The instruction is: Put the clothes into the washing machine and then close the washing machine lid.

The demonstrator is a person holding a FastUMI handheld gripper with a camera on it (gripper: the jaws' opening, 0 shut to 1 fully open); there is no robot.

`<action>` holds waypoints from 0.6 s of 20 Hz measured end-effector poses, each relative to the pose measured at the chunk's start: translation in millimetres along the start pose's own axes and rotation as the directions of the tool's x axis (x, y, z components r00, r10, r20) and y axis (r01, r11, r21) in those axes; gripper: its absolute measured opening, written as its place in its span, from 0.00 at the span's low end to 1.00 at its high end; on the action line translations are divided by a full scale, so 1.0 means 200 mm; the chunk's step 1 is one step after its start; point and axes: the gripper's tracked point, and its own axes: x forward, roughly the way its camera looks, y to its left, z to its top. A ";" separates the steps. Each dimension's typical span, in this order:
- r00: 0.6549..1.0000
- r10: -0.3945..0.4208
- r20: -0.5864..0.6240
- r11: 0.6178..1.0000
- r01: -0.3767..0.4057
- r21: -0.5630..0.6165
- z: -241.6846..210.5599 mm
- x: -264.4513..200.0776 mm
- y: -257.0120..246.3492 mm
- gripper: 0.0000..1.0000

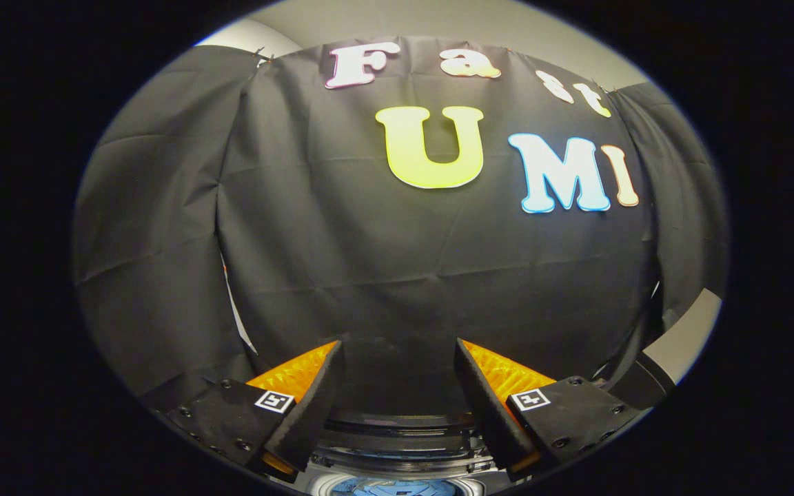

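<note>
Black cloth of the booth wall [397,275] hangs straight ahead of the tool [398,355], whose fingers [314,406] stand spread apart with nothing between them. Below and just beneath the fingers sits the washing machine [397,441], its dark round rim showing, with something pale blue [397,488] inside the opening, too cut off to identify.

Dim booth, soft even light from above; the black cloth wall [397,275] soaks it up. Sharp at centre, bulging and darkening from three round to nine o'clock.
</note>
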 end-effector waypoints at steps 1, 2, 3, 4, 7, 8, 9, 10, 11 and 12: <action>1.000 -0.002 -0.030 1.000 0.002 0.003 -0.05 0.03 0.00 0.99; 0.999 -0.010 -0.051 1.000 0.010 0.001 -0.07 0.04 -0.01 0.99; 0.998 -0.016 -0.066 1.000 0.016 0.003 -0.09 0.05 -0.02 0.98; 0.997 -0.018 -0.073 1.000 0.018 0.005 -0.11 0.05 -0.02 0.99; 0.998 -0.022 -0.064 1.000 0.021 -0.019 -0.10 0.03 -0.02 0.98; 0.998 -0.024 -0.060 0.999 0.023 -0.025 -0.11 0.02 -0.02 0.98; 0.998 -0.023 -0.054 0.999 0.022 -0.025 -0.12 0.01 -0.02 0.98; 0.999 -0.023 -0.042 1.000 0.023 -0.021 -0.12 -0.02 -0.02 0.98; 0.999 -0.022 -0.035 1.000 0.021 -0.022 -0.12 -0.03 -0.02 0.99; 1.000 -0.019 -0.025 0.999 0.018 -0.026 -0.12 -0.05 -0.01 0.99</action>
